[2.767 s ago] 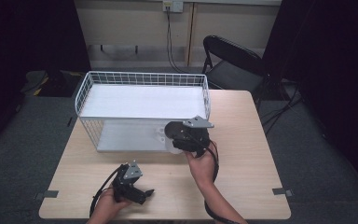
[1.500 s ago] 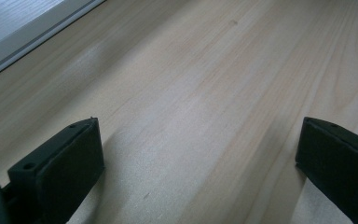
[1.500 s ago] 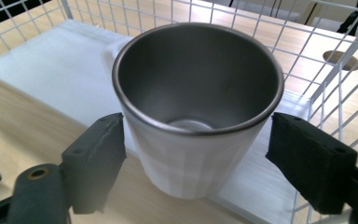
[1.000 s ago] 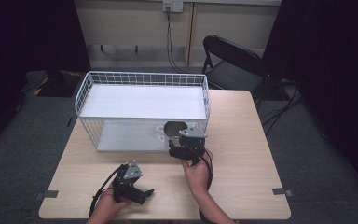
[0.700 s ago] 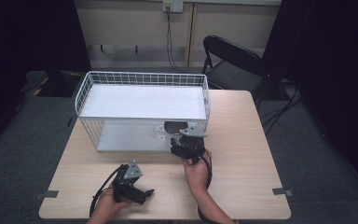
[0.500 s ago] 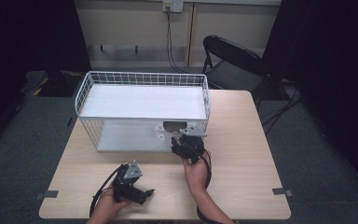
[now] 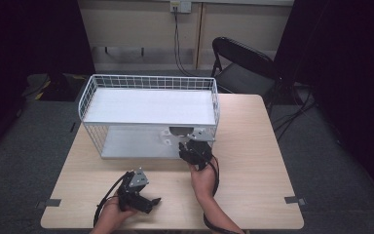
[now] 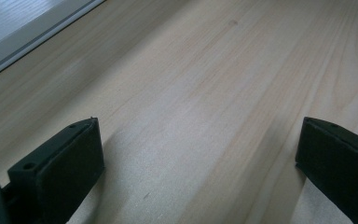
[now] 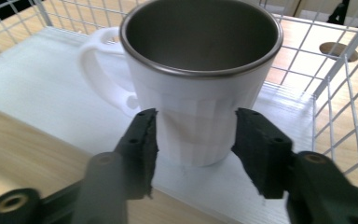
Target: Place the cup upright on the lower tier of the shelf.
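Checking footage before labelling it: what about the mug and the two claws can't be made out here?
- Mug: its base, right gripper view, hidden behind the right claw; whether the pads touch it is unclear.
- Mug, high view: mostly hidden by the wire rack shelf and claw.
- Left claw: left gripper view, body cut off by the bottom edge.

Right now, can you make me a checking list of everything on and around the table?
Surface: pale wooden table, bare where the left gripper points.
Job's things: white mug with a metal inside, standing upright on the lower shelf of the white wire rack, handle toward the left in the right gripper view.
Clutter: nothing seen.
Grippers: left gripper open, resting low near the front edge; right gripper open, jaws on either side of the mug; contact cannot be judged.
Cables: a black cable loops from the right gripper.
Surroundings: black folding chair behind the table, wall socket with leads, grey carpet.
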`<state>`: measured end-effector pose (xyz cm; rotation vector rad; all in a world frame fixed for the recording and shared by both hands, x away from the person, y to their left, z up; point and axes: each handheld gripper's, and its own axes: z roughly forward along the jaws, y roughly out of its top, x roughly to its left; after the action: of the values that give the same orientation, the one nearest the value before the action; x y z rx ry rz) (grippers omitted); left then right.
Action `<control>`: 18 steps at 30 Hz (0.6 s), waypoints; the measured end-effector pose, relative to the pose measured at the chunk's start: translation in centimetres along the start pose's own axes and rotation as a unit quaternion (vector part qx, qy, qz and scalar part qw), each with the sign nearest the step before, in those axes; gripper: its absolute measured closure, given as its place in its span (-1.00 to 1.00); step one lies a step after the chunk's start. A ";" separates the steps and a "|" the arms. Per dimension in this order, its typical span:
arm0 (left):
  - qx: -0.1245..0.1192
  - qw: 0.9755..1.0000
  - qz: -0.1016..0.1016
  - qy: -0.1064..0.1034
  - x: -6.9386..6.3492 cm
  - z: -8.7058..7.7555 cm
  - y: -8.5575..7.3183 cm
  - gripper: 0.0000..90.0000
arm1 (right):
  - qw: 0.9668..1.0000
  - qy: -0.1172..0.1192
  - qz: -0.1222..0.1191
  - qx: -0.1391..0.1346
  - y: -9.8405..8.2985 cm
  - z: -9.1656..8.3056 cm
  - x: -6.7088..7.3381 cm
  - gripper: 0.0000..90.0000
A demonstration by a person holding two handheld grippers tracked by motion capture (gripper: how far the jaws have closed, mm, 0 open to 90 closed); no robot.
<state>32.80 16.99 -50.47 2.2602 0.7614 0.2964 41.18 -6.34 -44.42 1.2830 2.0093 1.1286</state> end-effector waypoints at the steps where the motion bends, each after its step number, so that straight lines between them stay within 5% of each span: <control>1: 0.000 1.000 0.001 0.000 0.0 0.0 0.0 -1.00 | 1.000 0.005 -0.002 -0.002 0.0 -0.2 0.0 -0.06; 11: 0.000 1.000 0.001 0.000 0.0 0.0 0.0 -1.00 | 0.998 0.059 -0.034 -0.008 0.1 -1.1 0.6 -0.66; 18: 0.000 1.000 0.001 0.000 0.0 0.0 0.0 -1.00 | 0.996 0.082 -0.044 -0.010 -0.1 -2.0 0.5 -0.68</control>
<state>32.80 17.00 -50.47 2.2616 0.7600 0.2973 39.36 -6.67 -43.42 1.1122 2.1448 1.2444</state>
